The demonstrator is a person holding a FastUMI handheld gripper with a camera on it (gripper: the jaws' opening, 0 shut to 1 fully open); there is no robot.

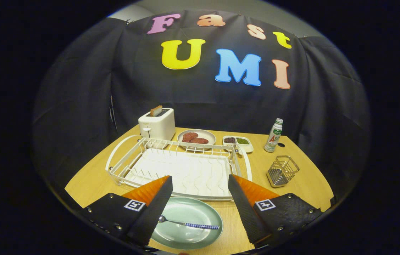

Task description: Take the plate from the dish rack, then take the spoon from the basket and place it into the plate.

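Note:
A pale green plate (189, 226) lies on the wooden table just in front of the white dish rack (182, 170). A spoon (189, 223) with a blue-and-white checked handle lies across the plate, its bowl by the left finger. My gripper (200, 182) hangs above the plate with its fingers wide apart and nothing between them. The wire basket (282, 171) stands beyond the right finger, to the right of the rack, and looks empty. No dishes stand in the rack.
Behind the rack stand a white toaster (157, 124) with a slice of bread, a grey plate (197, 137) with two meat patties and a small divided dish (238, 142). A small bottle (273, 135) stands at the back right.

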